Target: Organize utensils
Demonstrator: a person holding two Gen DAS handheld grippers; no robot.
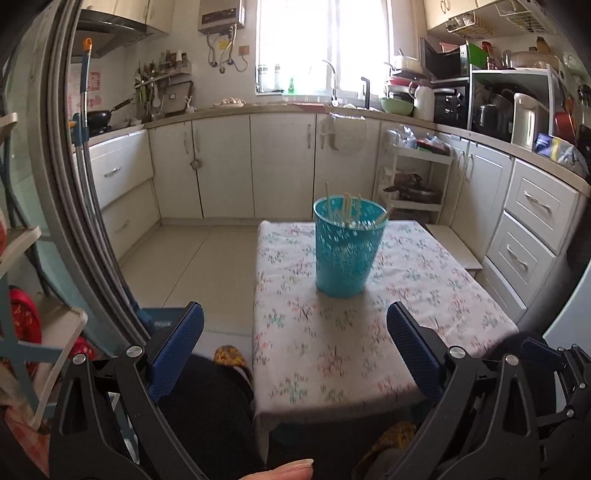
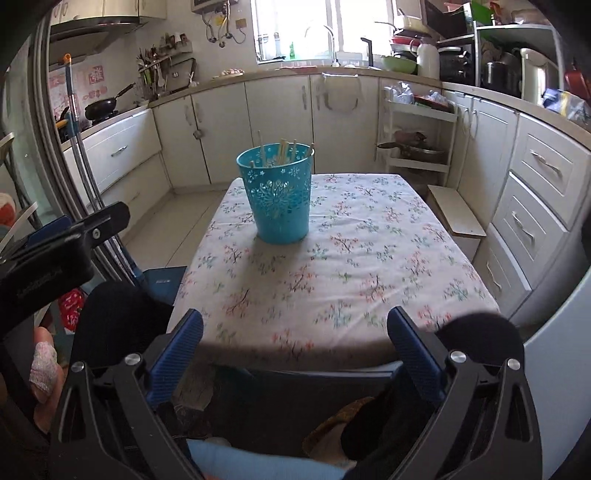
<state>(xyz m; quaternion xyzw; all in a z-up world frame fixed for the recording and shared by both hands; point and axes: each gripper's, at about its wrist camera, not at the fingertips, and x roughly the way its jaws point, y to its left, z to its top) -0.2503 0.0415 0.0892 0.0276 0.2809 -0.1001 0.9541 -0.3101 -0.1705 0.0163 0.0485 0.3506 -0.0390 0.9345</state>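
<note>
The left gripper [image 1: 295, 332] has its jaws spread wide with nothing between them, and the right gripper [image 2: 295, 339] is the same. Both sit back at the near edge of the tabletop [image 2: 369, 258]. Well ahead of the jaws stands the blue holder [image 2: 277, 195], upright on the flowered cloth, with the chopsticks [image 2: 282, 151] standing inside it.

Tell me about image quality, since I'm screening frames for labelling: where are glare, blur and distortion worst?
Left wrist view: the bright kitchen window is blown out, the perforated turquoise plastic basket and floral tablecloth look slightly motion-blurred, and the cabinets bow at the edges. Right wrist view: sharper on the basket, same window glare, and a dark vignette in the corners.
</note>
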